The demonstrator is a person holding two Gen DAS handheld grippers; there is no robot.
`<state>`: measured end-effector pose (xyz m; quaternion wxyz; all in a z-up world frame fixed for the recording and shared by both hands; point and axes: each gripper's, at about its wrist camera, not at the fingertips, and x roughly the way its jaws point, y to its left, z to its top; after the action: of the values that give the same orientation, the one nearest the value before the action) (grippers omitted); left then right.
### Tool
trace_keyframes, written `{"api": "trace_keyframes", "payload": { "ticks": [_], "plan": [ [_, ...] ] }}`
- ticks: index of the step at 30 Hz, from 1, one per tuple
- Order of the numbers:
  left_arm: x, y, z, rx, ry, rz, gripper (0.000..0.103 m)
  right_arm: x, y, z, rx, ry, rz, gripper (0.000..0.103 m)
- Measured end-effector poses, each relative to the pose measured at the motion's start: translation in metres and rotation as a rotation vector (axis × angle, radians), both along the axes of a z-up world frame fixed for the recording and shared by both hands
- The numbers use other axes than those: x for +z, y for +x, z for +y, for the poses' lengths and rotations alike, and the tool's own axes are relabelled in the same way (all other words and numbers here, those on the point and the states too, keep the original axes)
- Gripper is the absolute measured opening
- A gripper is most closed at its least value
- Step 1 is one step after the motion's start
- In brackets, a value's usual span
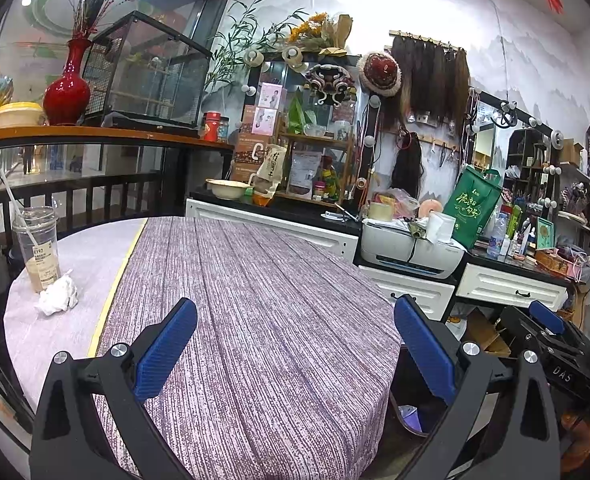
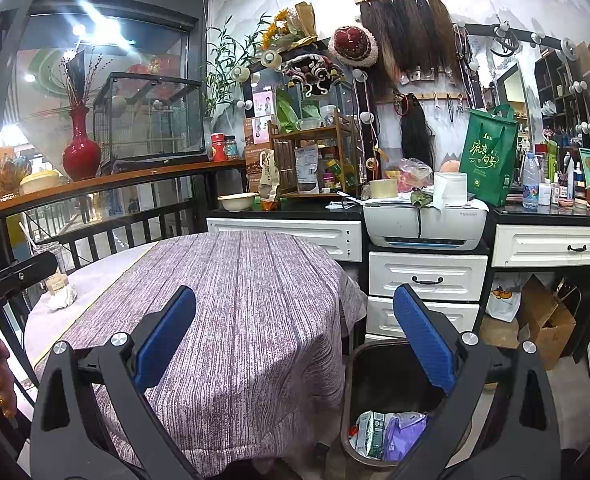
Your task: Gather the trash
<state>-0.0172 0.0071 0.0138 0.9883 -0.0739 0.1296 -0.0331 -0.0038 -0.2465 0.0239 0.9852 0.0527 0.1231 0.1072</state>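
A crumpled white tissue [image 1: 57,293] lies on the far left of the round table [image 1: 255,300], beside a clear plastic cup [image 1: 39,246] with a straw and a little brown drink. Both show small in the right wrist view, tissue [image 2: 62,298] and cup [image 2: 55,268]. My left gripper [image 1: 295,344] hovers open over the purple cloth, nothing between its fingers. My right gripper [image 2: 295,340] is open too, above the table's right edge and a dark trash bin [image 2: 379,364] holding a carton [image 2: 371,432] and a purple wrapper [image 2: 405,434].
White drawer cabinets [image 2: 427,280] and a printer [image 2: 423,224] stand behind the table, with a cluttered counter and a green bag [image 2: 489,160]. A railing with a red vase [image 1: 67,92] runs along the left. Cardboard boxes [image 2: 543,320] sit on the floor at right.
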Motion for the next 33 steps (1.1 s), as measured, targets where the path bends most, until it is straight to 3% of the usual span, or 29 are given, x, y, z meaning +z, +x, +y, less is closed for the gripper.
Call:
{"api": "trace_keyframes", "payload": {
  "ticks": [33],
  "plan": [
    [-0.0063,-0.0016,0.0001,0.03,-0.026,0.032,0.098,-0.0013,0.0017,-0.001,0.003,0.004,0.005,0.097]
  ]
}}
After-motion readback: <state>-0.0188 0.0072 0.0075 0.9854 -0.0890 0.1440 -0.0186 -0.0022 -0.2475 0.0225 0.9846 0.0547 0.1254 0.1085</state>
